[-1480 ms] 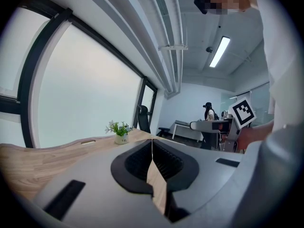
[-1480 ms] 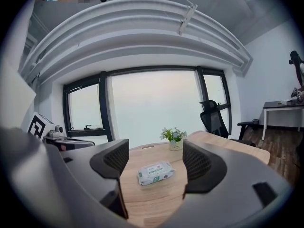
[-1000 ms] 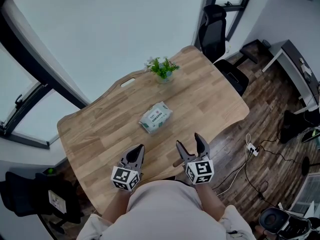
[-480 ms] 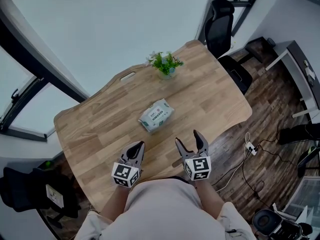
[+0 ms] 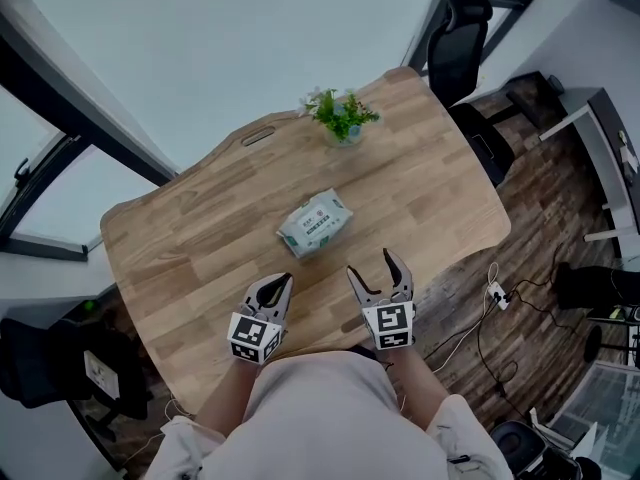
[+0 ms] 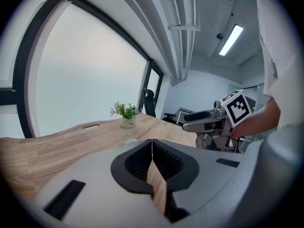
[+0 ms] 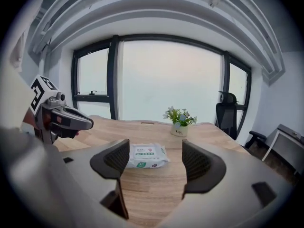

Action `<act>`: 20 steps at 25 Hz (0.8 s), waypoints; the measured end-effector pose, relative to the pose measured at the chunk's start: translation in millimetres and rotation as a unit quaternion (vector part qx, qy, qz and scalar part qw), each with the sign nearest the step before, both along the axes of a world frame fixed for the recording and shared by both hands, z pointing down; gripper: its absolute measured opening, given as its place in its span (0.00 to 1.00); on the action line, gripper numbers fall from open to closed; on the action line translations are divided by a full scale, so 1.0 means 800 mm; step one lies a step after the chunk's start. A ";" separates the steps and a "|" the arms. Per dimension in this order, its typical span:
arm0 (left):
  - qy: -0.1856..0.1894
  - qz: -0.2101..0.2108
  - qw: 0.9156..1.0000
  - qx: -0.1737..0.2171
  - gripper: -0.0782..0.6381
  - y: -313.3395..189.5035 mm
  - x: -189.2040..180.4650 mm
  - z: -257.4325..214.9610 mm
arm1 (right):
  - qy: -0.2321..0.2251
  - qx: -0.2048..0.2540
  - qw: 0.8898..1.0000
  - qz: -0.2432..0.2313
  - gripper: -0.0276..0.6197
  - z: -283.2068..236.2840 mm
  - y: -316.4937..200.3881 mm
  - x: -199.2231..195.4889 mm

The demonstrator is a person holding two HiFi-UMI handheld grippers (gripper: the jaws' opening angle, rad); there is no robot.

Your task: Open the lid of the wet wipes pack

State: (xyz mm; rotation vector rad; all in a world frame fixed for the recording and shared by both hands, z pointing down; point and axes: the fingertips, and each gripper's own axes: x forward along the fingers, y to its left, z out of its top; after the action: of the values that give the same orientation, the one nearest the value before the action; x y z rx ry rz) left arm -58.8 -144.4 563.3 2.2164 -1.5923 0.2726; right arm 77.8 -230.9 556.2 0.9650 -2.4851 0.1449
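Note:
The wet wipes pack (image 5: 314, 223) is white and green and lies flat in the middle of the wooden table (image 5: 190, 238), lid down. It shows in the right gripper view as the pack (image 7: 146, 156), ahead and between the jaws but well beyond them. My right gripper (image 5: 378, 271) is open near the table's front edge, nothing in it. My left gripper (image 5: 275, 288) hovers to its left, jaws together and empty; in its own view the left gripper (image 6: 152, 144) shows shut, and only a sliver of the pack (image 6: 130, 140) peeks over it.
A small potted plant (image 5: 342, 119) stands at the table's far edge. A cable slot (image 5: 258, 136) is cut in the top at the back. A black office chair (image 5: 465, 28) stands past the right corner, with cables and a power strip (image 5: 498, 295) on the floor.
The head view has shifted a little, so the table sits slightly lower and to the right. Both grippers stay near the front edge; the pack has not moved.

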 end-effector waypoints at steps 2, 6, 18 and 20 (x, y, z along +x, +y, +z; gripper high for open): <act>-0.001 0.001 1.000 -0.006 0.14 -0.005 0.001 0.007 | 0.015 0.007 1.000 -0.012 0.56 0.006 -0.006 -0.005; -0.001 0.002 1.000 -0.018 0.14 -0.015 0.000 0.024 | 0.048 0.024 0.998 -0.035 0.55 0.020 -0.020 -0.014; 0.005 -0.002 0.999 -0.043 0.14 -0.046 -0.003 0.064 | 0.124 0.058 0.985 -0.105 0.55 0.062 -0.051 -0.051; 0.005 -0.006 0.999 -0.047 0.14 -0.051 -0.005 0.070 | 0.135 0.066 0.982 -0.119 0.55 0.069 -0.053 -0.058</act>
State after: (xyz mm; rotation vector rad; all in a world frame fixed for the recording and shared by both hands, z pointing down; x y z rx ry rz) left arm -62.7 -184.9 619.7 2.1341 -1.5544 0.3242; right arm 31.4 -273.7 611.0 0.6785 -2.3535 -0.2158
